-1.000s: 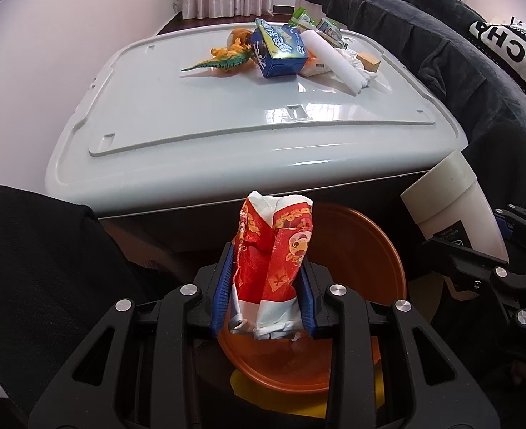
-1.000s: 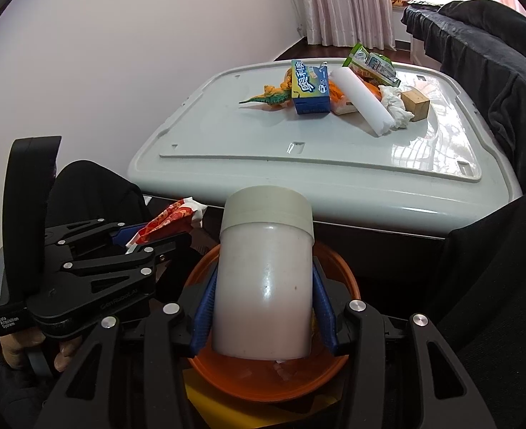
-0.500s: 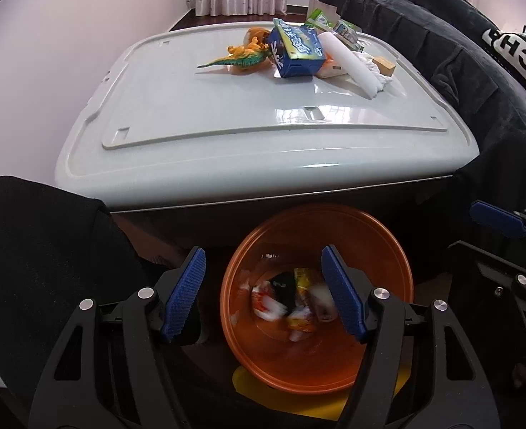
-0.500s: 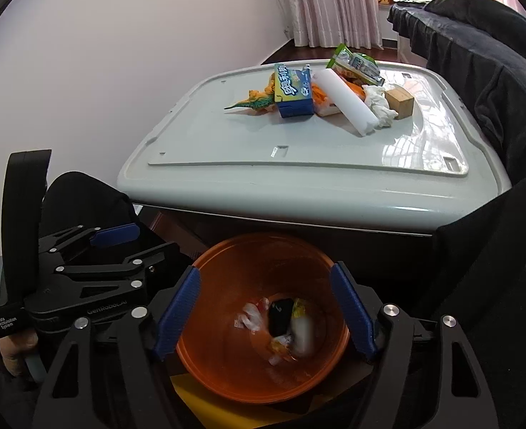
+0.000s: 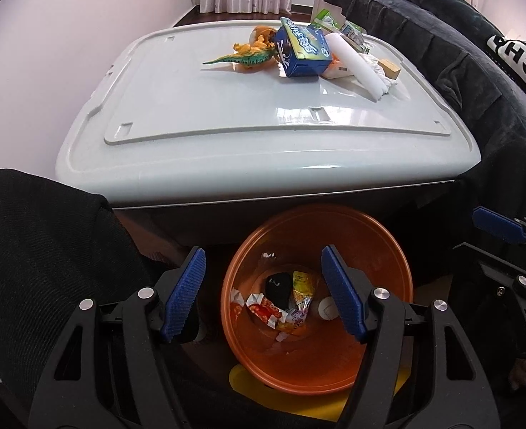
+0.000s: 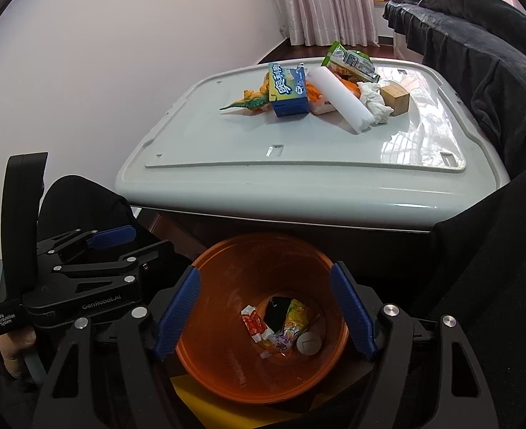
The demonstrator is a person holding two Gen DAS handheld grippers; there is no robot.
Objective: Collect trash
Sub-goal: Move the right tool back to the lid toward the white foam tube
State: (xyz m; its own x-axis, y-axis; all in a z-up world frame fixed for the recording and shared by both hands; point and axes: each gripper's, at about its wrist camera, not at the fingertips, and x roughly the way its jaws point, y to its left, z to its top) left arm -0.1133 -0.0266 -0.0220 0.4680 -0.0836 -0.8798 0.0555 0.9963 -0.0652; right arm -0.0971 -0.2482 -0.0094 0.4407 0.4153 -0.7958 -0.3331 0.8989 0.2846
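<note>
Both tools are released and empty: the left tool (image 5: 263, 293) and right tool (image 6: 264, 316) hang spread over the orange bin (image 5: 388, 250) at lower centre. The red wrapper (image 5: 263, 309) lies at its bottom, long axis slanting lower right; the white cup (image 6: 309, 343) lies beside it, end facing up.

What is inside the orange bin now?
The orange bin holds a red wrapper, a yellow wrapper, a black item and a white cup seen end on. Anything beneath them is hidden.
</note>
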